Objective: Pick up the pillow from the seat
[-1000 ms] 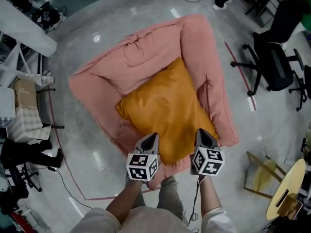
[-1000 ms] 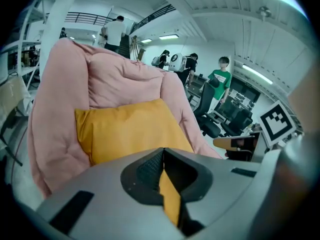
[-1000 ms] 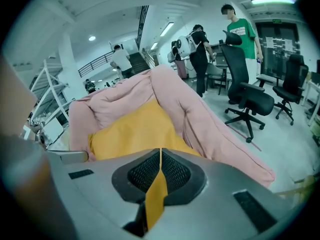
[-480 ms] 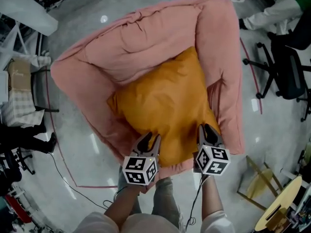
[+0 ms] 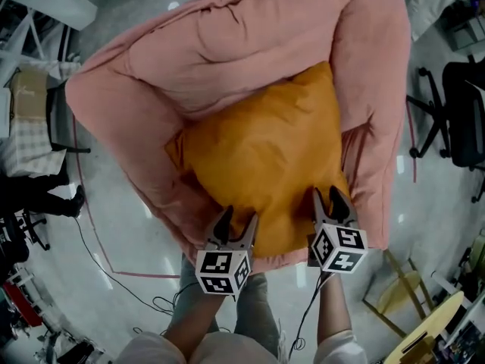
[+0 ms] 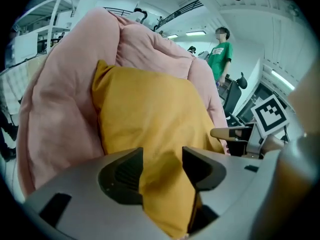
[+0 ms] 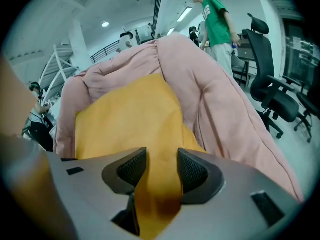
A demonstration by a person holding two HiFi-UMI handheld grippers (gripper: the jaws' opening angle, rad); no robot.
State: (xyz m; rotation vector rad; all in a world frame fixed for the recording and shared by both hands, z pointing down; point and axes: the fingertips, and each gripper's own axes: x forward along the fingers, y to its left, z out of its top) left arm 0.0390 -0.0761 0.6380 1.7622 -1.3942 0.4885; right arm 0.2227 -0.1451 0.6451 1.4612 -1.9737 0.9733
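An orange pillow (image 5: 258,165) lies on the seat of a pink padded armchair (image 5: 227,51). My left gripper (image 5: 238,217) is at the pillow's near left corner. Its jaws are opening, and orange fabric (image 6: 150,104) runs between them. My right gripper (image 5: 328,196) is at the near right corner. Its jaws are opening too, with pillow fabric (image 7: 130,119) in the gap. In both gripper views the cloth fills the space between the pads, and I see no firm pinch. The pillow's near edge hangs over the seat front.
Black office chairs (image 5: 455,120) stand to the right of the armchair, and a wooden stool (image 5: 394,290) is at the lower right. A person in a green shirt (image 7: 215,24) stands behind the armchair. A cart (image 5: 26,120) and cables sit on the left floor.
Both grippers moved forward onto the pillow's near edge. Their jaws went from shut to spread apart. The armchair now fills more of the head view.
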